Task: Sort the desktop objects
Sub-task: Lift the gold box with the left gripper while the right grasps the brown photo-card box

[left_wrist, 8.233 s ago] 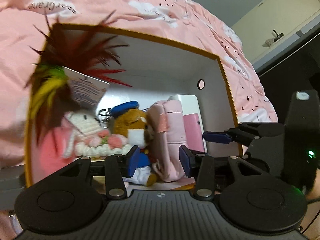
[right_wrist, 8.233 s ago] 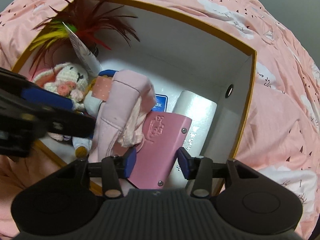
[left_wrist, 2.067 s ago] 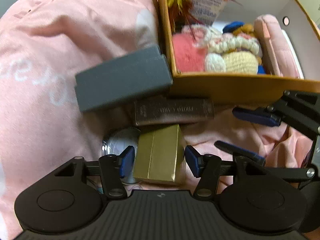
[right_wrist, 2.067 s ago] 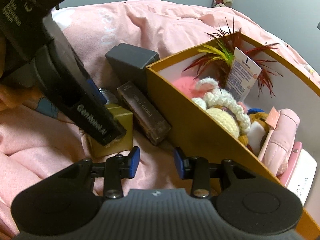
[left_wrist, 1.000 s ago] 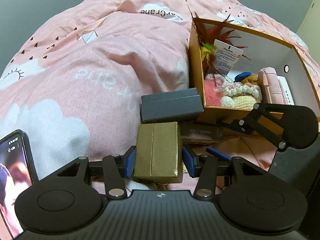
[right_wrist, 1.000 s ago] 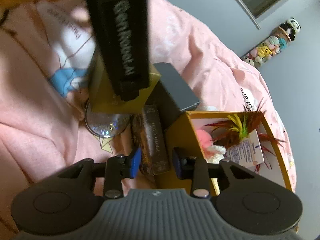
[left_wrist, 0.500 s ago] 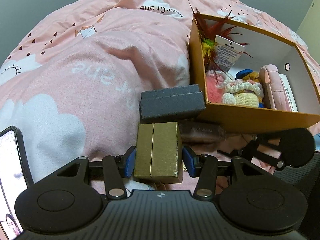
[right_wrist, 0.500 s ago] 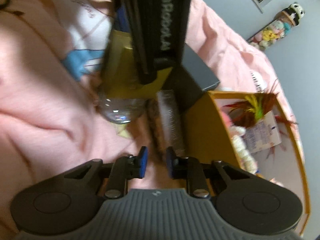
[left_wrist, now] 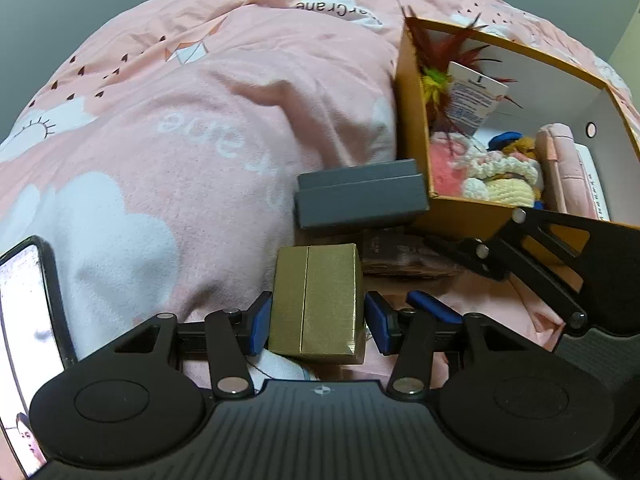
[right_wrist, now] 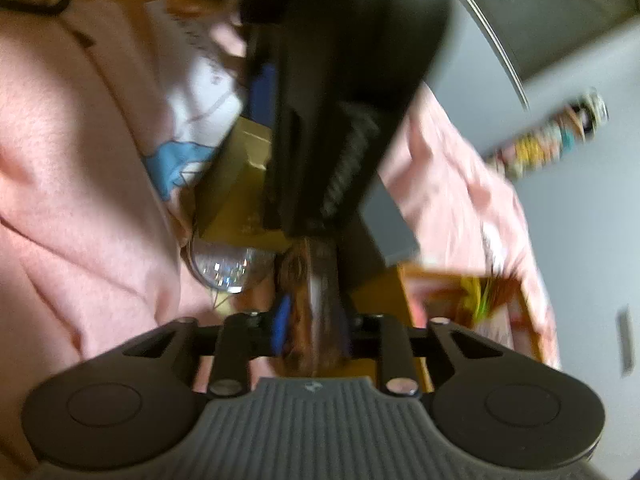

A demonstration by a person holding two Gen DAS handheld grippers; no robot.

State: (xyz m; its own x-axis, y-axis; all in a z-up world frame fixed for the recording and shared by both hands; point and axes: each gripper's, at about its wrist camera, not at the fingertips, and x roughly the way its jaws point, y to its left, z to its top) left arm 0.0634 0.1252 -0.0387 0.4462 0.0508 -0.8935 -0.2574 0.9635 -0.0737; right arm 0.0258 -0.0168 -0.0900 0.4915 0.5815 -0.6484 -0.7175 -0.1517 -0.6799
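My left gripper (left_wrist: 318,322) is shut on a gold box (left_wrist: 316,296) and holds it above the pink duvet. Behind it lie a grey box (left_wrist: 360,200) and a dark brown box (left_wrist: 396,256), both against the orange storage box (left_wrist: 412,120). My right gripper (left_wrist: 420,270) reaches in from the right to the brown box. In the blurred right wrist view the brown box (right_wrist: 316,320) fills the gap of the right gripper (right_wrist: 314,328), whose jaws are opening. The blur hides whether the pads press on it.
The storage box holds plush toys (left_wrist: 496,176), a feather toy with a tag (left_wrist: 468,96) and pink items. A phone (left_wrist: 24,320) lies at the left edge. A glass ball (right_wrist: 228,264) sits under the gold box (right_wrist: 236,192). The left tool's black housing (right_wrist: 340,100) looms overhead.
The right gripper's jaws narrowed, then widened again, and the brown box now sits between them. The left gripper keeps the gold box in the same place.
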